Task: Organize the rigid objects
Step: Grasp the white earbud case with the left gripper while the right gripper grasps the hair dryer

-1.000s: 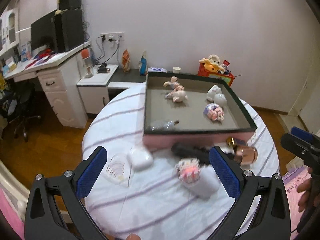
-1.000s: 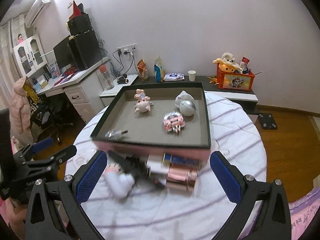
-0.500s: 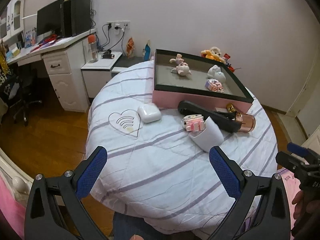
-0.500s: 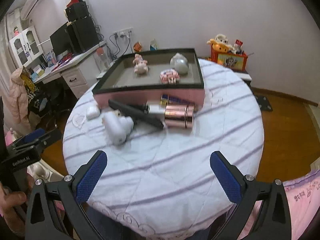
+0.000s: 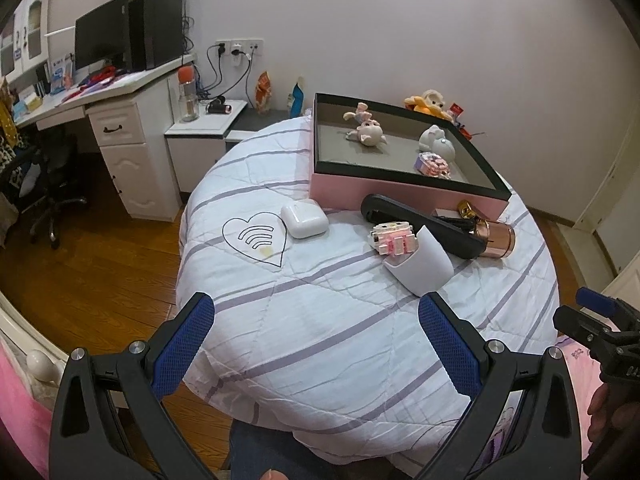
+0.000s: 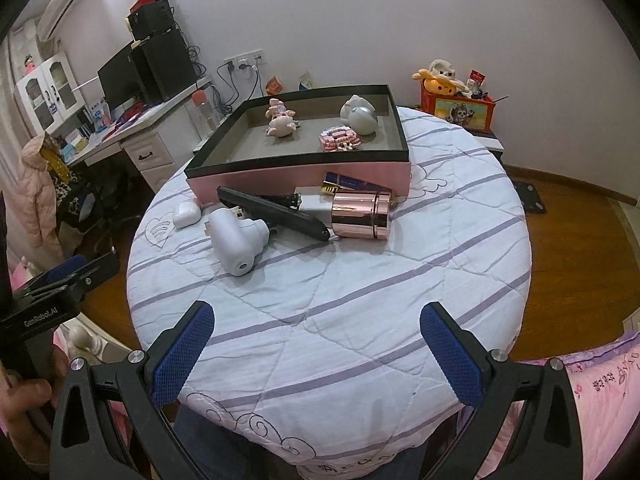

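A pink tray (image 5: 400, 190) (image 6: 300, 178) with a black rim stands at the far side of the round table and holds a pig figurine (image 6: 282, 123), a grey-white toy (image 6: 360, 118) and a pink block toy (image 6: 339, 139). In front of it lie a white earbud case (image 5: 304, 220) (image 6: 186, 215), a white device (image 6: 239, 240) (image 5: 420, 264) with a pink block toy (image 5: 394, 238) against it, a long black item (image 6: 276, 212) (image 5: 424, 226) and a rose-gold cylinder (image 6: 362, 216) (image 5: 494, 238). My left gripper (image 5: 316, 344) and right gripper (image 6: 318, 350) both hang open over the table's near edge, holding nothing.
The table wears a white quilt with purple stripes (image 6: 360, 280). A white desk with a monitor (image 5: 100, 44) stands at the left, a low cabinet (image 5: 208, 132) behind the table, and a box of plush toys (image 6: 456, 100) at the back right. Wooden floor surrounds the table.
Both grippers have pulled back from the tray toward the near edge of the table. The small clear item seen in the tray's near corner a second ago no longer shows.
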`<state>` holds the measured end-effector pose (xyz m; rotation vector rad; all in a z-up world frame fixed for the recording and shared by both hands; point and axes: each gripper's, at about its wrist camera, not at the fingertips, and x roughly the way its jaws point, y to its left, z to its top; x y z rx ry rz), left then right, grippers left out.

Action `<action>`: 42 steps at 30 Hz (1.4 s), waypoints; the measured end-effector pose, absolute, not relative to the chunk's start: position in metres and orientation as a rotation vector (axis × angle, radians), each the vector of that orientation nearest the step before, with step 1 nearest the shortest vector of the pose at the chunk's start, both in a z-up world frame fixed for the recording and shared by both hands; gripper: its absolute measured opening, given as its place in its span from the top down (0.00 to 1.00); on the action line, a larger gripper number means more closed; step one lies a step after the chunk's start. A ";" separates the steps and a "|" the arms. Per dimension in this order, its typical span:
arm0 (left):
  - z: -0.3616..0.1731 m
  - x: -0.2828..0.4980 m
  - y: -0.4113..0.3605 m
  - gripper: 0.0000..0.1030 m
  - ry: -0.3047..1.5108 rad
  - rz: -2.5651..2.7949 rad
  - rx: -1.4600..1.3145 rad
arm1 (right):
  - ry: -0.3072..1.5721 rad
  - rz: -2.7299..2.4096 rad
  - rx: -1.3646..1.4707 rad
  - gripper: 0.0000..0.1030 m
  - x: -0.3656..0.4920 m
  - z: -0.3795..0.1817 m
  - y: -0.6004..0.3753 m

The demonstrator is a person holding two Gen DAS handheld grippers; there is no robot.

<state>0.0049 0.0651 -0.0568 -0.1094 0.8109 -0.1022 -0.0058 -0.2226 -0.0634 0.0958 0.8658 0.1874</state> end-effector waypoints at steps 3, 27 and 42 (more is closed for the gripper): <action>-0.059 0.009 0.067 0.00 0.814 -0.097 -0.107 | 0.872 0.193 0.093 0.00 -0.004 -0.065 -0.218; -0.121 0.133 0.071 0.00 0.923 -0.098 0.015 | 0.966 0.291 0.067 0.00 0.058 -0.103 -0.159; -0.132 0.154 0.073 0.36 0.874 -0.142 0.043 | 0.974 0.337 0.043 0.27 0.089 -0.129 -0.133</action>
